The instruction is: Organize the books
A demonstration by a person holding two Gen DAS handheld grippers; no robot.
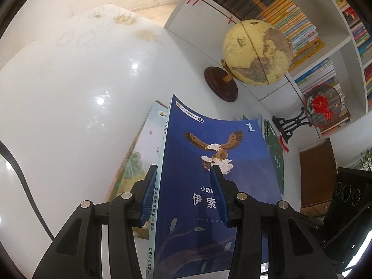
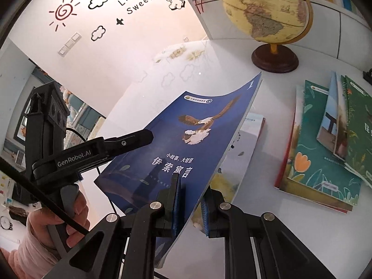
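Both claws are clamped on the blue book (image 2: pixel 183 144), lifted over the white table (image 1: pixel 69 107), right gripper (image 2: pixel 189 211) pinching its six-o'clock edge, left gripper (image 1: pixel 183 193) its spine side (thin, light, floppy, so grip near the spine).

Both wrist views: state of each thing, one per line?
Blue eagle-cover paperback book: lifted off the table, tilted, cover bowed, gripped by both grippers.
Left gripper: shut on the book's spine side.
Right gripper: shut on the book's edge.
Yellow globe on wooden base: upright.
Green picture books: lying flat, overlapping.
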